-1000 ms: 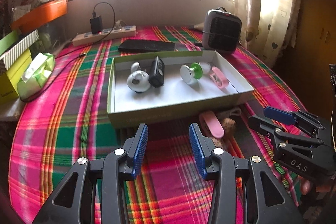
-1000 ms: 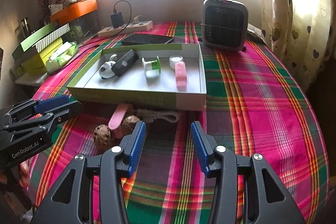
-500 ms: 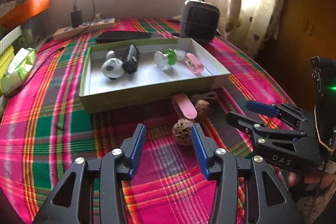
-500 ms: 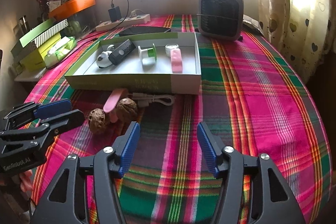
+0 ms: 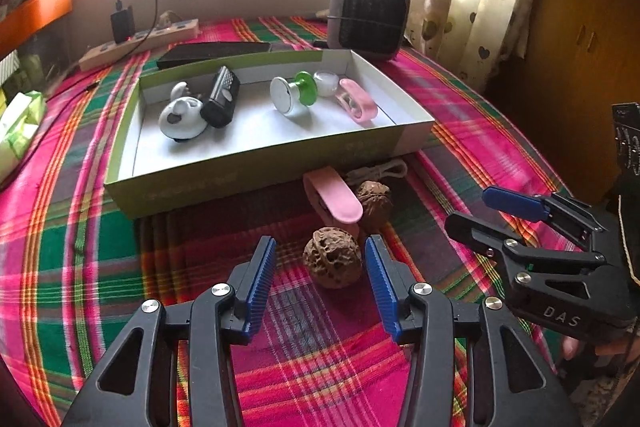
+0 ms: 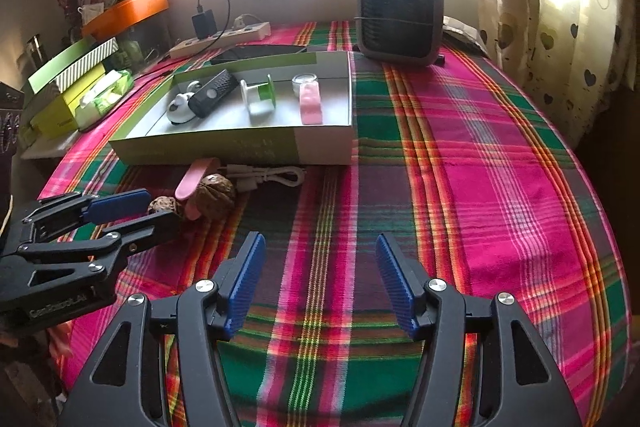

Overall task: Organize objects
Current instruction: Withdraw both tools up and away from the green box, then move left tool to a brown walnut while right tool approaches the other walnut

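Observation:
A wrinkled brown walnut (image 5: pixel 332 261) lies on the plaid cloth between the blue pads of my left gripper (image 5: pixel 320 267), which is open and not touching it. Just beyond are a second walnut (image 5: pixel 374 203), a pink clip (image 5: pixel 332 199) and a white cable (image 5: pixel 380 171), all against the front wall of the green-and-white box (image 5: pixel 256 171). The box holds several small items, among them a green spool (image 5: pixel 294 95) and a black device (image 5: pixel 222 97). My right gripper (image 6: pixel 320 267) hangs open over bare cloth, right of the second walnut (image 6: pixel 216 189) and the left gripper (image 6: pixel 132 211).
A grey heater (image 6: pixel 400 19) stands behind the box at the right. A power strip with a charger (image 6: pixel 220 37) and a flat black device (image 5: pixel 212 53) lie behind the box. Green boxes and a tissue pack (image 6: pixel 104 95) sit at the left. A curtain (image 6: pixel 560 27) hangs at the right.
My left gripper has come forward and down, so the near walnut now sits between its fingers. Both grippers' jaws stand wider than a second ago. The right gripper has stayed in place.

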Motion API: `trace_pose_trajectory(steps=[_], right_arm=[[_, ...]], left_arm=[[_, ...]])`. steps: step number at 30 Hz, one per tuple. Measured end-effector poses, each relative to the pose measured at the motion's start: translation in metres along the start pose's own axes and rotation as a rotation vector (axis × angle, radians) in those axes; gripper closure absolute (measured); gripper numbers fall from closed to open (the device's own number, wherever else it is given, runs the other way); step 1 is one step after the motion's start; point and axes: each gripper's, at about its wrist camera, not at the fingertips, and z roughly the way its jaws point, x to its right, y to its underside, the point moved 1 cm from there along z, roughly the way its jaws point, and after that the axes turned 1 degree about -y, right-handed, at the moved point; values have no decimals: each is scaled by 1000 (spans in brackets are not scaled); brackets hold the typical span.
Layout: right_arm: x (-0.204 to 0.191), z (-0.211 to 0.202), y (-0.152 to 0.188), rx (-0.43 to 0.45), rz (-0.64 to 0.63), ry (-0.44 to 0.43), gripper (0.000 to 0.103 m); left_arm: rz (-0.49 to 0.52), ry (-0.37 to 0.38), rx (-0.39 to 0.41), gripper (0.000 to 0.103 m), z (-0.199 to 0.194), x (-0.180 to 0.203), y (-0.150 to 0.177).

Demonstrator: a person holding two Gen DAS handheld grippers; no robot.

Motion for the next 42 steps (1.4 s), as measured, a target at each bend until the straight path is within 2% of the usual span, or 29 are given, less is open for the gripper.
trace_pose_trajectory(steps=[9, 13, 19, 26, 42], right_arm=[[-2, 5, -1, -14, -5, -4, 44], [-7, 6, -3, -14, -15, -15, 44], [-16, 9, -5, -22, -35, -56, 44], [-29, 15, -11, -25, -65, -117, 44], [-43, 32, -26, -34, -90, -129, 44]], left_arm=[[-16, -3, -6, 59, 4, -6, 0], [-22, -5, -3, 69, 4, -10, 0], [-42, -5, 0, 75, 3, -20, -1], [-63, -16, 5, 75, 3, -30, -1], [-88, -26, 11, 75, 3, -46, -3]])
